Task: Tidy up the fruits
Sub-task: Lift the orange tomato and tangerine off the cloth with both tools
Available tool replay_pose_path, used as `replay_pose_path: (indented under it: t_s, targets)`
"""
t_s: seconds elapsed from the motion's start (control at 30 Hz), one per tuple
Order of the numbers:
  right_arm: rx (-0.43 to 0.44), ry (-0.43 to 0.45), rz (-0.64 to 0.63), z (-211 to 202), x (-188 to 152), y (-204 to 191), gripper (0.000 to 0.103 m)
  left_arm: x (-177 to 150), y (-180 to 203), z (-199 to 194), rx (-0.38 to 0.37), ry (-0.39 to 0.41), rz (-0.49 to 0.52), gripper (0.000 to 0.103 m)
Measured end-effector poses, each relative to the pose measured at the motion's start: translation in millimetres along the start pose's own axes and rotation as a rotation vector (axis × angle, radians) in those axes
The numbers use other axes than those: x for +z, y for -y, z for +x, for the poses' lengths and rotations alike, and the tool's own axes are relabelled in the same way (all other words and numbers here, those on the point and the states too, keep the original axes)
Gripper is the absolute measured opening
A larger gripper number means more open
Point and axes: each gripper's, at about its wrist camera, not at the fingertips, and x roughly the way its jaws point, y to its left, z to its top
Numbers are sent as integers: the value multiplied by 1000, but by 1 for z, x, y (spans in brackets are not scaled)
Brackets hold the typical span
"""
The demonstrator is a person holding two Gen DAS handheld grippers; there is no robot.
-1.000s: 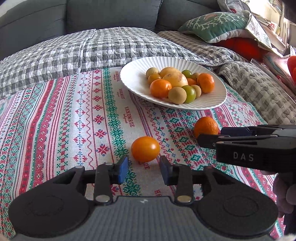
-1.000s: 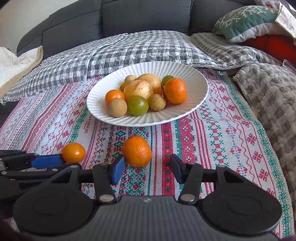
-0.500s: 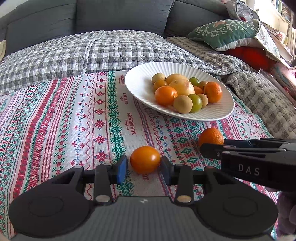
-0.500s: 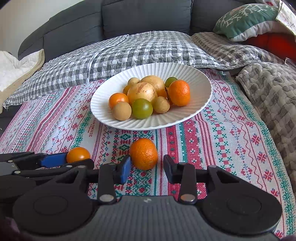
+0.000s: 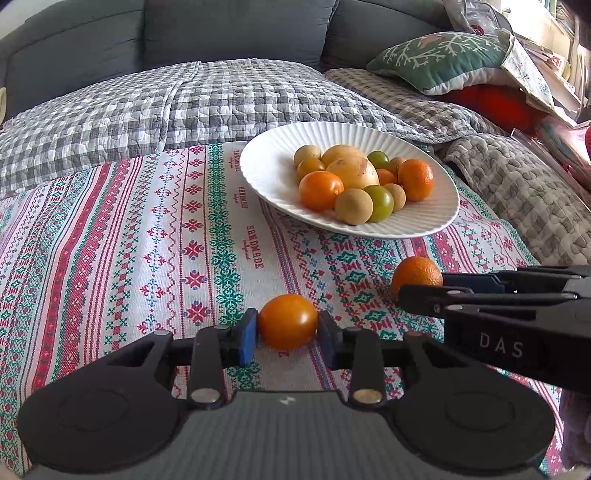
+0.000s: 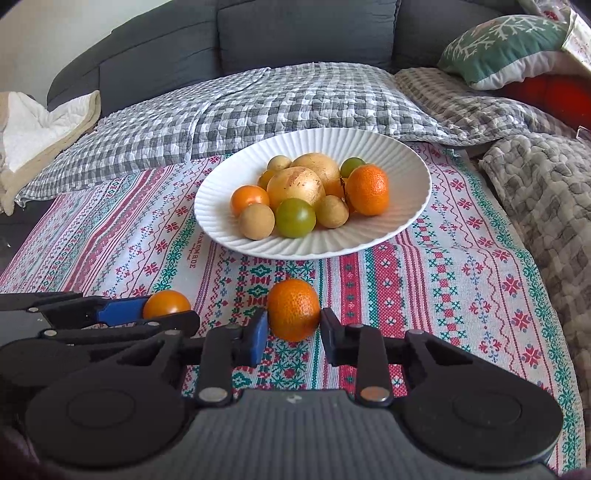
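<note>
On the patterned cloth (image 5: 122,258), spread over a grey sofa (image 5: 236,29) and a checked quilt (image 5: 184,99), items listed by size:

1. Sofa, quilt and green cushion (image 5: 443,55): backdrop only, no part in the task.

2. White plate (image 6: 399,162), far centre of the cloth. Holds the fruit sorted so far: two pale yellow fruits, a mandarin, an orange tomato, two green tomatoes and several small tan fruits. Room remains at the near rim.

3. Left gripper (image 5: 287,334) and right gripper (image 6: 293,334), side by side at the near edge of the cloth.

4. Loose mandarin (image 6: 293,309), on the cloth just short of the plate. Half a second ago it lay ahead of the right gripper's tips; now it sits between them, jaws narrowed to its width. The left pad seems to touch; a sliver of gap may remain on the right.

5. Loose orange tomato (image 5: 287,321), on the cloth left of the mandarin. Likewise, the left gripper has advanced and its jaws have drawn in from a wider gap until both pads press its sides.

Note: both last strays appear gripped or nearly so, neither yet lifted. The likely next step is carrying them to the plate, which would finish the sorting.
</note>
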Motion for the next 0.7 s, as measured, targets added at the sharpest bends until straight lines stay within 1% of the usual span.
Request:
replay_pose_path:
  t_s: [0.2, 0.57, 0.7]
  targets:
    - [21, 7, -13, -10, 3, 2, 27, -1, 2, -6, -23, 1, 3, 28]
    - [32, 1, -46, -26, 1, 13, 27, -2, 8, -16, -60, 5, 20, 28]
    - [30, 2, -77, -34, -1, 17, 27, -3, 11, -20, -69, 10, 30, 28]
